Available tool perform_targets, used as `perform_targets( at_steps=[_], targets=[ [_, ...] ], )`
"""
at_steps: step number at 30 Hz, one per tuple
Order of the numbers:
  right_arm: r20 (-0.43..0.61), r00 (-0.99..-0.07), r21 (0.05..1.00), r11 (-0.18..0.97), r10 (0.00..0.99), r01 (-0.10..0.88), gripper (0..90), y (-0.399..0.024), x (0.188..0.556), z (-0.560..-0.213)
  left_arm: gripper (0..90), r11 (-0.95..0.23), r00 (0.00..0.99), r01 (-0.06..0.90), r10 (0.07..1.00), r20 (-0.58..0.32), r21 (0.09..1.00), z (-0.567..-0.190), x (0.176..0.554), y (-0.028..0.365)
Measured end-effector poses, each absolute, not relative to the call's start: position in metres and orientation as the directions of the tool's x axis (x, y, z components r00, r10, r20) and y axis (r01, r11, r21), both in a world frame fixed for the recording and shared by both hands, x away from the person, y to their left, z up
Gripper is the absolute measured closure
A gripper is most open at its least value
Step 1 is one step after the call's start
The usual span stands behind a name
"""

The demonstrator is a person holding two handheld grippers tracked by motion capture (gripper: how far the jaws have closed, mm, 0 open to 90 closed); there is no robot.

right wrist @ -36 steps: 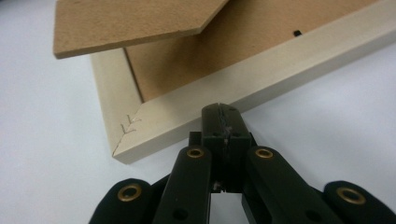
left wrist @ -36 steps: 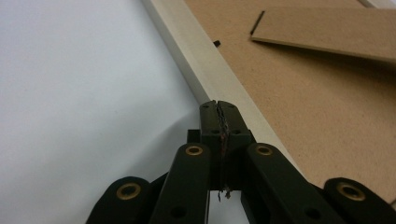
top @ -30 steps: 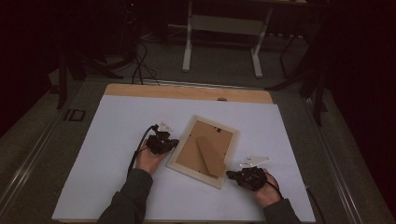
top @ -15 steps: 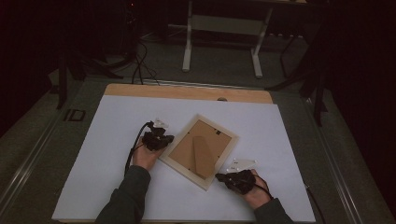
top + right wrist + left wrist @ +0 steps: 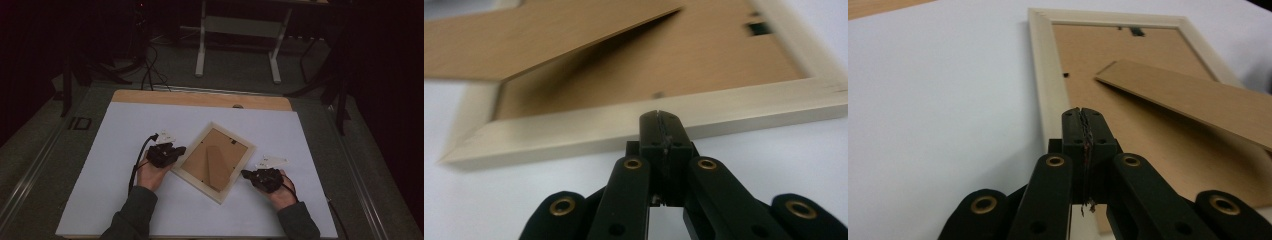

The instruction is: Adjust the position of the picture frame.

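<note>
Cream wooden picture frame point(image 5: 214, 161) lying face down, brown backing and stand up, turned diagonal mid white table sheet point(image 5: 115, 130), toward near edge.
Left gripper point(image 5: 180, 150) jaws pressed together, empty, tip over frame's left rail; right gripper point(image 5: 245, 174) jaws also closed, empty, tip just beside frame's right rail.

Two forearms in dark sleeves reach in from the near edge of the table, each hand gripping a black two-jaw tool. The left gripper point(image 5: 181, 149) sits left of centre, jaws pressed together and pointing right, its cable looping back toward the wrist. The right gripper point(image 5: 245, 173), nearer the near right corner, points left, jaws likewise closed with nothing between them. Both are held low over the surface.
</note>
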State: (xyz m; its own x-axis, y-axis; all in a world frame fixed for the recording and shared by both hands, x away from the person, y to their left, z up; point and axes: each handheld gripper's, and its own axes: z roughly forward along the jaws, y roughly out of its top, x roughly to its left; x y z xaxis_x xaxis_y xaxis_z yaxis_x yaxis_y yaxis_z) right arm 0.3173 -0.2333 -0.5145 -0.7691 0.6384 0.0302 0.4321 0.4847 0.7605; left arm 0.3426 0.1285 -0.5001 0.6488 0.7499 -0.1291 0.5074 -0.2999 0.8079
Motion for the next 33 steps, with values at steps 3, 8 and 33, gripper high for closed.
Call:
perform_targets(
  at_steps=[3,8,33],
  targets=[
    [0.035,-0.740,0.770,0.454,0.672,0.448,90.0,-0.239,0.330,-0.512,90.0,-0.293,0.660,0.499,0.739,-0.138,0.816,-0.499,0.333,0.129],
    [0.046,-0.699,0.787,0.405,0.714,0.465,90.0,-0.248,0.353,-0.508,90.0,-0.281,0.668,0.496,0.728,-0.154,0.822,-0.500,0.317,0.133],
    [0.101,-0.553,0.772,0.286,0.827,0.568,90.0,-0.249,0.425,-0.511,90.0,-0.320,0.688,0.505,0.710,-0.151,0.802,-0.523,0.277,0.136]
  ],
)
